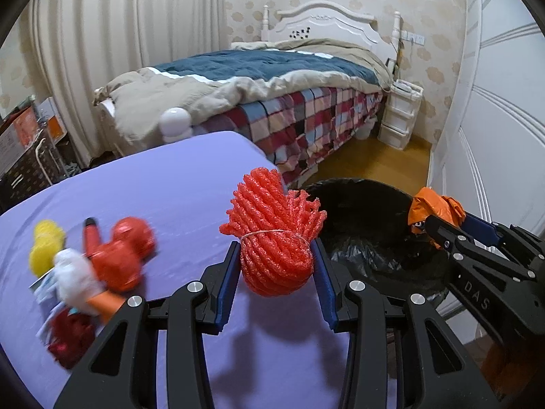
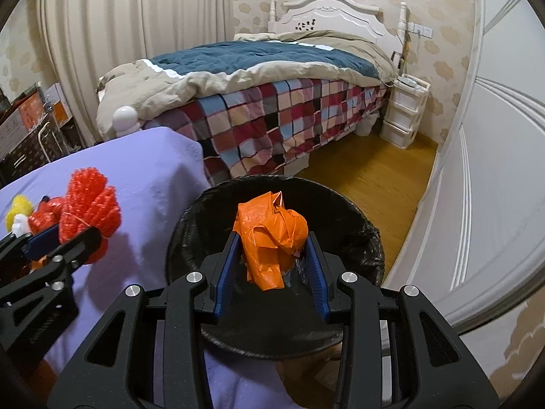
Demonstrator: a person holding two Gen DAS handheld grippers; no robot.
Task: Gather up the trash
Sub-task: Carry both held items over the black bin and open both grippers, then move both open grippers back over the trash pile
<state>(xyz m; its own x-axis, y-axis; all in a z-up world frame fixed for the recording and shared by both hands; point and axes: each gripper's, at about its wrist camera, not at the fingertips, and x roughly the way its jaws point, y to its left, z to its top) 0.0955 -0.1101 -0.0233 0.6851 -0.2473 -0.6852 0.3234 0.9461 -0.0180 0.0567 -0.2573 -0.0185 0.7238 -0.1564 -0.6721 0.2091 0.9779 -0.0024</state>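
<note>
My left gripper (image 1: 276, 259) is shut on a red foam net bundle (image 1: 272, 228) tied with string, held above the purple-covered table (image 1: 177, 191) near its right edge. It also shows in the right wrist view (image 2: 90, 211). My right gripper (image 2: 272, 259) is shut on a crumpled orange plastic bag (image 2: 270, 238), held over the black-lined trash bin (image 2: 190, 225). The bin also shows in the left wrist view (image 1: 368, 211), as does the orange bag (image 1: 432, 208).
More trash lies at the table's left: yellow foam (image 1: 44, 245), red foam pieces (image 1: 122, 255), white paper (image 1: 73, 279). A bed (image 1: 272, 95) with a plaid cover stands behind, a white drawer unit (image 1: 400, 116) and white wardrobe doors (image 1: 494, 119) to the right.
</note>
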